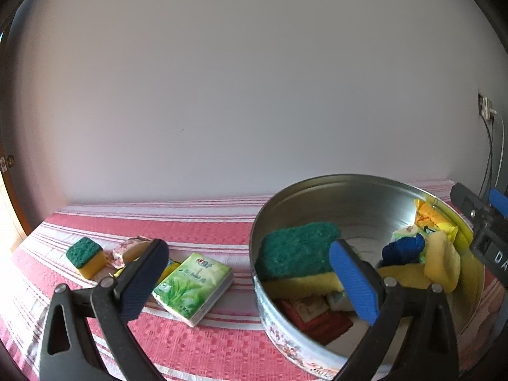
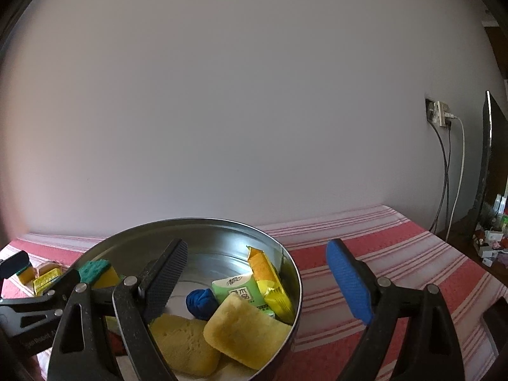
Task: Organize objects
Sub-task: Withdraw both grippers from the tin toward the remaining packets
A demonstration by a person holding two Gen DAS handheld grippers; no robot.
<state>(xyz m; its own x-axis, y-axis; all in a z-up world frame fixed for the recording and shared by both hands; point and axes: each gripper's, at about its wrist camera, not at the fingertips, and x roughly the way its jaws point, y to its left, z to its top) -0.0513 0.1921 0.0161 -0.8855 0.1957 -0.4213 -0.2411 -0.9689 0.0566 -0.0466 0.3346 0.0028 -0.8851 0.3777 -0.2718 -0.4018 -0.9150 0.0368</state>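
A round metal tin (image 1: 358, 187) stands on the red striped cloth; it also shows in the right wrist view (image 2: 197, 222). In it lie a green-and-yellow sponge (image 1: 298, 254), a blue ball (image 2: 200, 303), yellow sponges (image 2: 244, 330), a green tissue pack (image 2: 241, 292) and a yellow snack packet (image 2: 270, 279). My left gripper (image 1: 249, 279) is open and empty, straddling the tin's left rim. My right gripper (image 2: 257, 282) is open and empty over the tin's right side. Left of the tin lie a green tissue pack (image 1: 193, 287), a small sponge (image 1: 85, 257) and a wrapped sweet (image 1: 127, 249).
The cloth-covered table (image 2: 397, 254) meets a plain wall at the back. A wall socket with cables (image 2: 439, 114) is at the right. A dark screen (image 2: 490, 158) and small clutter stand beyond the table's right edge.
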